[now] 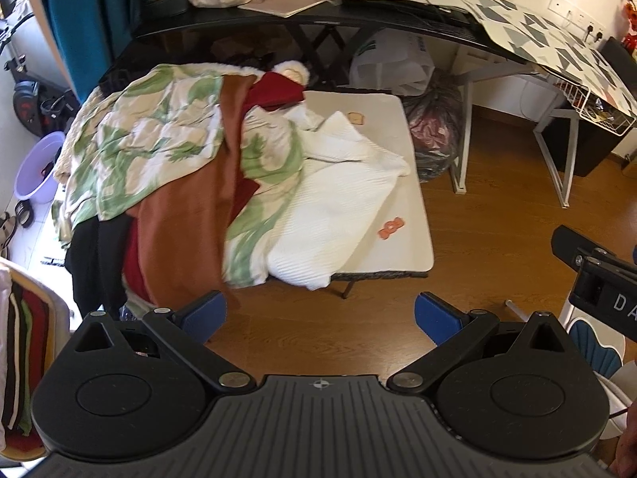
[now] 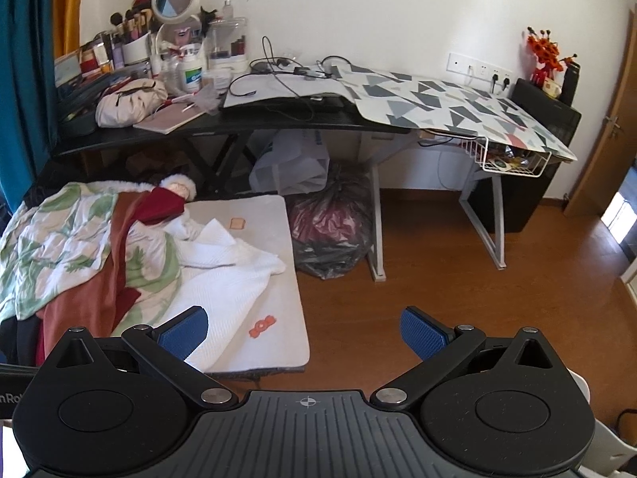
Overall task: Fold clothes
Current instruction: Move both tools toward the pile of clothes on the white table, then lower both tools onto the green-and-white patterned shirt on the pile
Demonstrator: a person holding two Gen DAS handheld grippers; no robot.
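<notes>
We hold both claws high and back from the low white table (image 1: 414, 207), with nothing gripped: the left gripper (image 1: 320, 314) has its blue pads spread wide over bare wooden floor (image 1: 497, 207), and the right gripper (image 2: 304, 332) is spread just as wide, its left pad hanging over the table's near edge. The white knit garment (image 1: 334, 203) lies ahead and slightly to the left of both claws, its long axis running from the table's far left toward the near edge, where a fold droops over the rim. It looks to us like the easiest piece to start on, since it lies on top and is mostly free. To its left the pile (image 1: 167, 167) crowds the table's left side: a green-leaf quilt (image 1: 139, 139), a rust-brown cloth (image 1: 187, 215) draped across it, dark red pieces and black ones hanging off the near left corner. The quilt's edge overlaps the white garment's left flank, so we judge that side may drag when lifted. An orange patch (image 1: 391, 228) shows on the bare table near the right edge, beside the garment. The right gripper seems nearer the garment's free right hem; the left faces the buried side.
</notes>
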